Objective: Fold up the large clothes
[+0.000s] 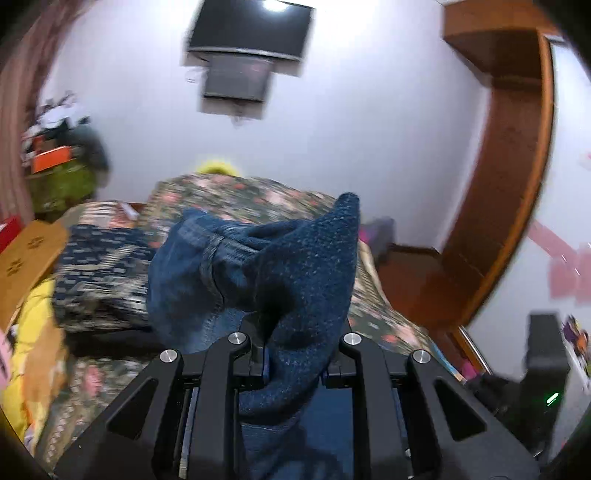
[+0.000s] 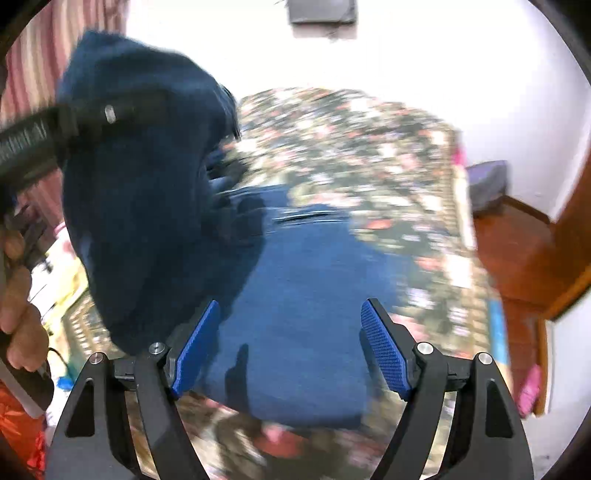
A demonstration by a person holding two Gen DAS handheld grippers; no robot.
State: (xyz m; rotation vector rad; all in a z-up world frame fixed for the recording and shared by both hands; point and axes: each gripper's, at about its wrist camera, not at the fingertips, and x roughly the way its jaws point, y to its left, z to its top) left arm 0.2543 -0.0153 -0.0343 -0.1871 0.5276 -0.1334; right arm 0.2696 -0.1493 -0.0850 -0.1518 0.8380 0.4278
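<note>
A dark blue fleece-lined garment (image 1: 295,273) is bunched up in my left gripper (image 1: 291,354), which is shut on it; the cloth covers both pads and drapes down over the gripper body. In the right wrist view the same garment hangs from the left gripper (image 2: 107,114) at the upper left, and its lower part (image 2: 303,295) lies flat on the floral bedspread (image 2: 369,147). My right gripper (image 2: 290,347) is open and empty just above the flat blue cloth, its blue pads (image 2: 384,354) wide apart.
The bed (image 1: 243,195) carries a folded patterned blanket (image 1: 99,273) and yellow cloth (image 1: 33,332) at the left. A wooden door frame (image 1: 517,184) and floor (image 2: 517,258) lie to the right. A dark screen (image 1: 251,33) hangs on the white wall.
</note>
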